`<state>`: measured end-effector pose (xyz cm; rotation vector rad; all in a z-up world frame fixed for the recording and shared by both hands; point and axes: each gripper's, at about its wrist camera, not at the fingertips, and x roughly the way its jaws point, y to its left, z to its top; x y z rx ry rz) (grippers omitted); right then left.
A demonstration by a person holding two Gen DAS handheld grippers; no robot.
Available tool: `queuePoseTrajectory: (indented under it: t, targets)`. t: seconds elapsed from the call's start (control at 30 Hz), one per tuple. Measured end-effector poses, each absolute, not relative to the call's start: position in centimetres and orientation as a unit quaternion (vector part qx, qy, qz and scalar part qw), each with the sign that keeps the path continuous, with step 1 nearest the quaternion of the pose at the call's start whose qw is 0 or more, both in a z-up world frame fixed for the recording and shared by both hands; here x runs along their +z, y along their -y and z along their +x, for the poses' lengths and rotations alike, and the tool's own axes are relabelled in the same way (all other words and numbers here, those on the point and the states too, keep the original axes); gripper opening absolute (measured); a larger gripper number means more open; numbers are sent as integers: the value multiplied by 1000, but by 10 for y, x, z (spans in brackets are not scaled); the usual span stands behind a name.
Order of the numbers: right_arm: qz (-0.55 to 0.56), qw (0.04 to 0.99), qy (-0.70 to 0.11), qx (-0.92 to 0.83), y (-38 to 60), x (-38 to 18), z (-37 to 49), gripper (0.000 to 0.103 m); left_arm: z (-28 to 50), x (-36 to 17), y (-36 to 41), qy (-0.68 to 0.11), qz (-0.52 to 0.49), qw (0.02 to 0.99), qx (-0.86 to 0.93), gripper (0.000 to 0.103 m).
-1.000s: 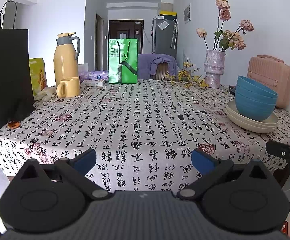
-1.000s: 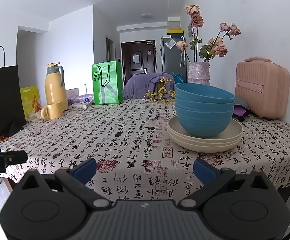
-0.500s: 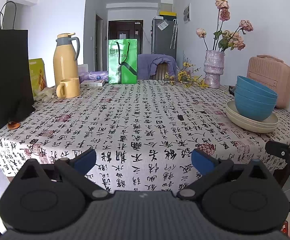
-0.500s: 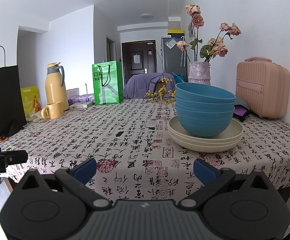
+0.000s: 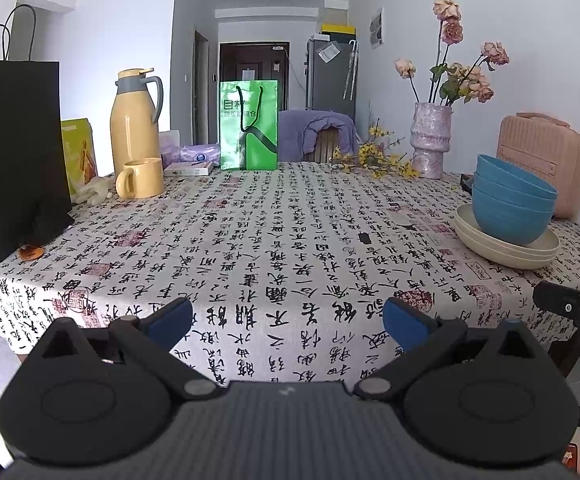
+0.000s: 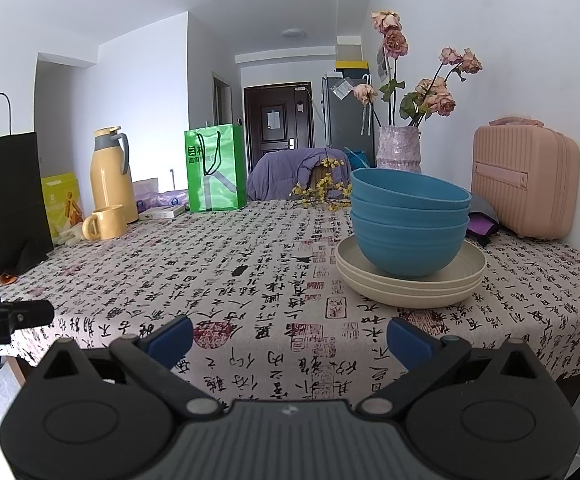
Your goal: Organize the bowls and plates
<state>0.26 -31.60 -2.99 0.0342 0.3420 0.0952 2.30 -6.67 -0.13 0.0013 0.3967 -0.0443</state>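
Observation:
Three nested blue bowls (image 6: 408, 222) (image 5: 512, 206) stand on a stack of cream plates (image 6: 410, 284) (image 5: 506, 250) at the right side of the table. My right gripper (image 6: 288, 338) hangs open at the table's near edge, short of the stack and a little to its left, nothing between its fingers. My left gripper (image 5: 288, 322) is open too, at the near edge before the table's middle, far left of the stack. Each gripper shows at the edge of the other's view.
On the calligraphy-print tablecloth (image 5: 274, 240): a black paper bag (image 5: 14, 152) at the left, a yellow thermos (image 5: 134, 120) and mug (image 5: 142, 178), a green bag (image 5: 249, 125) at the back, a vase of dried roses (image 6: 398, 148), a pink case (image 6: 524, 188) by the right wall.
Both grippers stay open and nearly still. The bowls and plates have not moved.

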Motion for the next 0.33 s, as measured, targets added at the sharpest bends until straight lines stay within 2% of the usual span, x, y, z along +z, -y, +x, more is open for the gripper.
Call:
queuePoseTrajectory:
  t: [0.33]
  targets:
    - [17, 984, -169, 47, 316, -29, 3, 103, 22, -1, 66, -196, 0, 980, -24, 103]
